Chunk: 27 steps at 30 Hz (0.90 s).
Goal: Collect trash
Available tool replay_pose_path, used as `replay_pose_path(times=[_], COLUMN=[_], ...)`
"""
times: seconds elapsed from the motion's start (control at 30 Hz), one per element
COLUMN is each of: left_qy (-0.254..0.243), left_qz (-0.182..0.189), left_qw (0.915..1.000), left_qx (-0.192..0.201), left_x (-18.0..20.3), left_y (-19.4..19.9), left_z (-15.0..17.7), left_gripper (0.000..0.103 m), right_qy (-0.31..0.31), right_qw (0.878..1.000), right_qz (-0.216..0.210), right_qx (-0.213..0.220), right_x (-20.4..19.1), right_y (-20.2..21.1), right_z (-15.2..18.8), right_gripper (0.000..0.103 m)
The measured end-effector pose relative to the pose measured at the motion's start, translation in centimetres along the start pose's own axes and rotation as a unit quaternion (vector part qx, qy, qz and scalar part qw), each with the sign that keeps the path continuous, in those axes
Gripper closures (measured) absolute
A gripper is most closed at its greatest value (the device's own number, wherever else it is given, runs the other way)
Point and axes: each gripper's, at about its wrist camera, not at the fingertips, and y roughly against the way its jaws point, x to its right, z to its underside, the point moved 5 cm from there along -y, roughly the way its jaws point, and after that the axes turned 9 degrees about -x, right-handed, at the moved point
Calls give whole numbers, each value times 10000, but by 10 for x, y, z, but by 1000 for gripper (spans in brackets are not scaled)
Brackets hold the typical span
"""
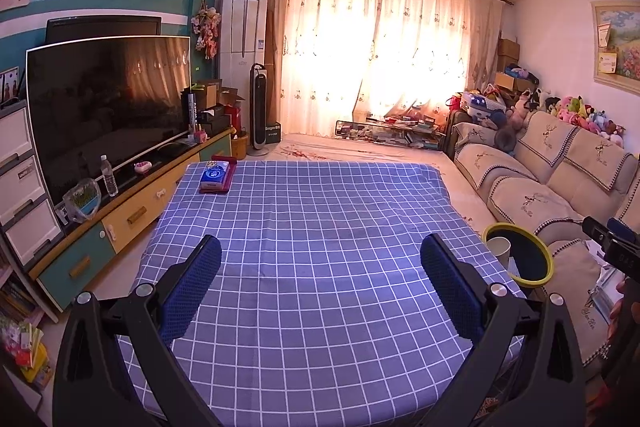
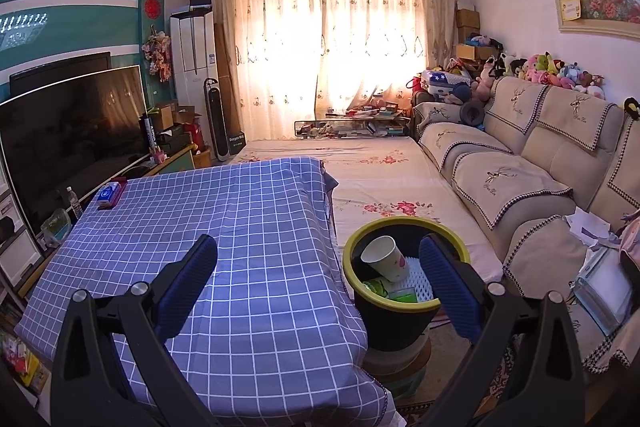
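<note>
Both tools empty above the checked bench, trash bin to the right

The left tool (image 1: 320, 275) and the right tool (image 2: 318, 275) are held with jaws spread wide, nothing gripped. The near bench (image 1: 320, 307) is seen bare of litter. The yellow-rimmed trash bin (image 2: 448, 233) stands just off the bench's right edge, nearest the right tool, with a paper cup (image 2: 384, 259) tilted inside among wrappers. Farthest off, at the bench's far left corner, a blue tissue pack (image 1: 215, 174) lies lengthwise away on a dark red box; the left tool is judged nearer to it.
</note>
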Motion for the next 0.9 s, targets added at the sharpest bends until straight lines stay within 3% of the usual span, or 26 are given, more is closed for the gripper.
replay_pose_path(times=[0.9], left_qy=[-28], left_qz=[44], left_qw=[9999], left_qx=[-96], left_x=[1], left_y=[-13], left_z=[4], left_gripper=[5], right_qy=[-20], right_qw=[10000], right_qz=[-47], right_qx=[-78], right_x=[0], right_y=[-13], right_z=[5], right_gripper=[7])
